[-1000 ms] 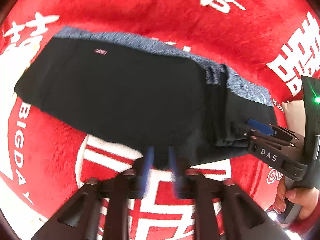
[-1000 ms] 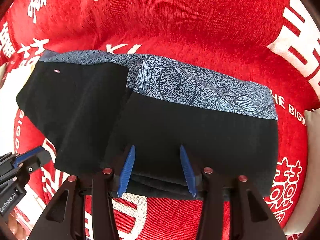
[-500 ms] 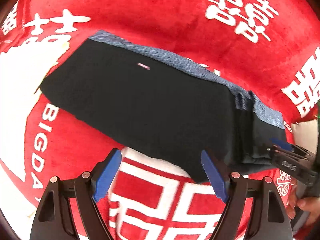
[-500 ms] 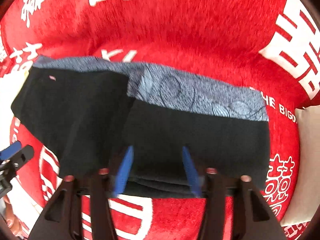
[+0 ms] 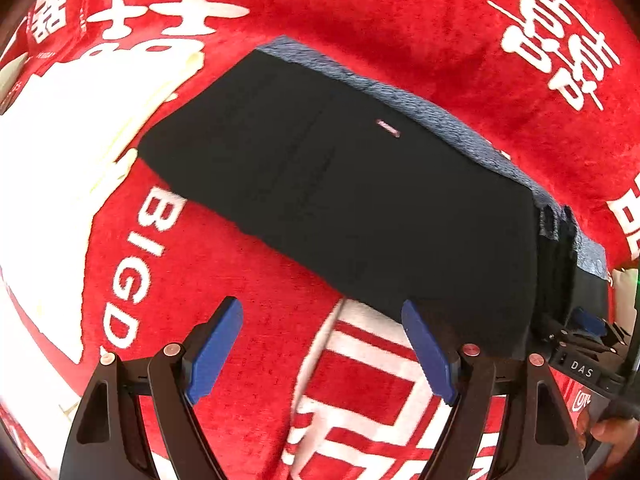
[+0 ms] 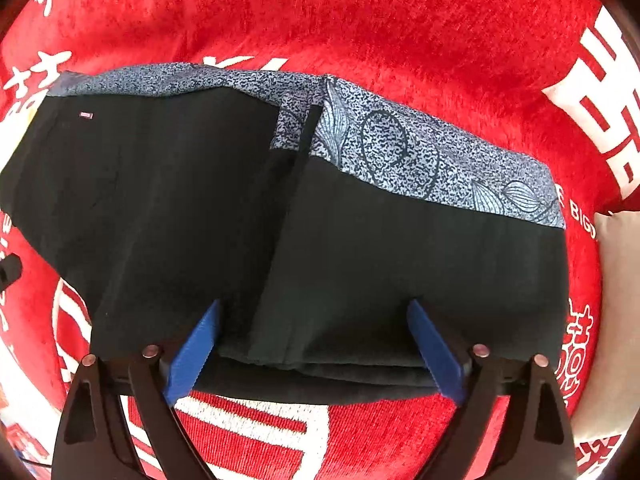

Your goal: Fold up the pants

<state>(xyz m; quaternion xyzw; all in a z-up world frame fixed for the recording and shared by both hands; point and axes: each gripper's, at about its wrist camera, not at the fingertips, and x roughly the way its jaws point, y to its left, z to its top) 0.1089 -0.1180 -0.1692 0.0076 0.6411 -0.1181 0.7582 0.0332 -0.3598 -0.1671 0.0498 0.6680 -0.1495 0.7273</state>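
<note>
— One pair of black pants [image 6: 360,264] lies folded flat on the red blanket [image 6: 360,20], doesn't it?

— Yes, folded into a wide rectangle, with a blue-grey patterned band [image 6: 440,152] running along the far edge. A small pale label [image 6: 86,115] sits near the far left corner of the black cloth.

— Is it one smooth layer?

— No. From the right wrist camera a fold edge runs from the near side up toward the band, and stacked layers show along the near edge.

— What about the right gripper [image 6: 316,356]?

— Its jaws stand wide apart, the blue pads on either side of the near edge of the pants. They hold nothing; whether the pads touch the cloth I cannot tell.

— And the left gripper [image 5: 320,344]?

— Also spread wide and holding nothing. It sits over the red blanket just short of the pants [image 5: 360,200]; its right pad overlaps the near corner of the black cloth in that view.

— Anything else?

— The blanket [image 5: 400,8] carries white characters and the letters "BIGD" [image 5: 136,264]. At the right edge of the left camera the other tool [image 5: 584,344] shows at the far end of the pants, with part of a hand [image 5: 612,436] below it.
</note>
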